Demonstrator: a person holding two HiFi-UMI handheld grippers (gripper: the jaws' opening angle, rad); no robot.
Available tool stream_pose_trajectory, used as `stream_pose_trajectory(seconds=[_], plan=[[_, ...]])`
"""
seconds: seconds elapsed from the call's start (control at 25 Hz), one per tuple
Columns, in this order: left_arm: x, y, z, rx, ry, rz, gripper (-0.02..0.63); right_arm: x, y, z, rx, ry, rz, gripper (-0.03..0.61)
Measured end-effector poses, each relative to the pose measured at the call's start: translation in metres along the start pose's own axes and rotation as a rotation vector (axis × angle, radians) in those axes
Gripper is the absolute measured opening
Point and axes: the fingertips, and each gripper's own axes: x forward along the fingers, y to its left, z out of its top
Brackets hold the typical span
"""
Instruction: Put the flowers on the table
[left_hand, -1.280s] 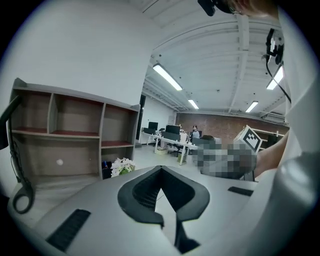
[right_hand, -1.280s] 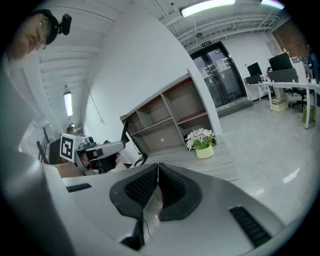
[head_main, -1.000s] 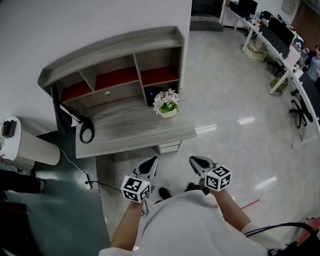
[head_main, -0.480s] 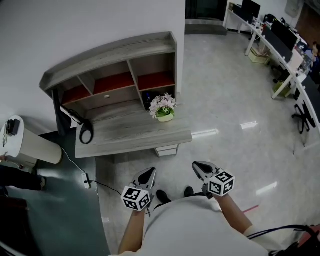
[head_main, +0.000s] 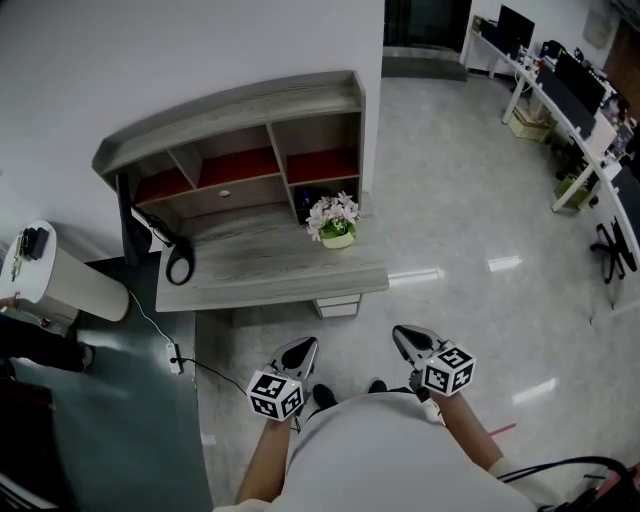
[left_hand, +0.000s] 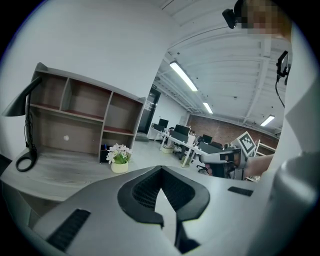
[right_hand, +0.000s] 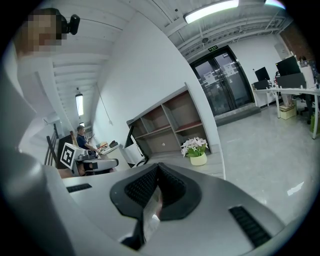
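Though empty, both tools (head_main: 304, 345) (head_main: 401, 332) closed.

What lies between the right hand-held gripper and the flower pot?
In the head view, only shiny floor and bare desk top lie before the flower pot.

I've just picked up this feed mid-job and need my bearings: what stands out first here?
A small pot of white and pink flowers sits on the grey wooden desk, at its right rear, in front of the hutch's lower right cubby. The left gripper and right gripper hang low by the person's body, short of the desk, fingers shut with nothing between them.
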Motion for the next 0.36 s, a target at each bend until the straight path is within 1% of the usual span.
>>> stream_pose_trajectory(seconds=[0.36], plan=[[-0.0004, 0.0008, -0.0004, -0.002, 0.003, -0.004, 0.009, 0.0010, 0.0022, 0.0010, 0.003, -0.002, -0.001, 0.017]])
